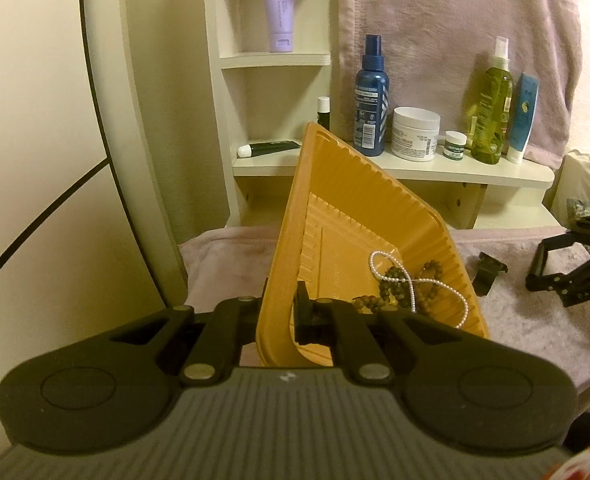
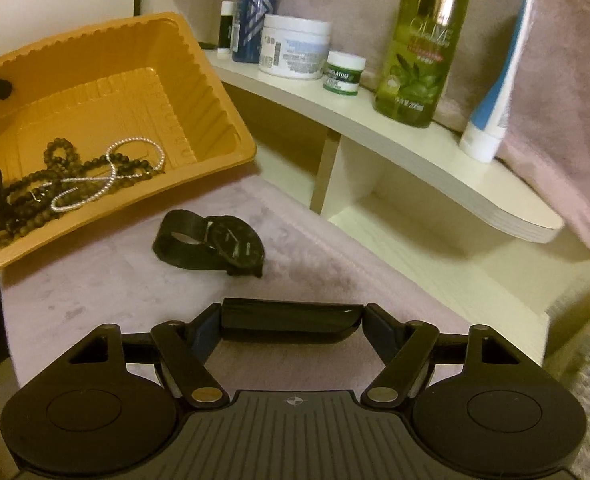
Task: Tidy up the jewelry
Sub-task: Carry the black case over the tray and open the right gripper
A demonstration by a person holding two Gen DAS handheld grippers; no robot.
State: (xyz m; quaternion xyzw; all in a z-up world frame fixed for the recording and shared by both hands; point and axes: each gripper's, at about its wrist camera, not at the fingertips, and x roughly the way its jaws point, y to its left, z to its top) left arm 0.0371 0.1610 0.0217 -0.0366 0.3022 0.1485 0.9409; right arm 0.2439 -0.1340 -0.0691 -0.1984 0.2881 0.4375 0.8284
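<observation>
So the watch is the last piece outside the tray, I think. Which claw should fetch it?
Right. The right claw is open right before the watch, while the left claw is shut on the tray.

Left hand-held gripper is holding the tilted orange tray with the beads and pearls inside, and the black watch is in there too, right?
Not quite. The black watch lies outside the orange tray, on the pink cloth, as the right wrist view shows. The rest holds: the left hand-held gripper grips the tilted tray.
</observation>
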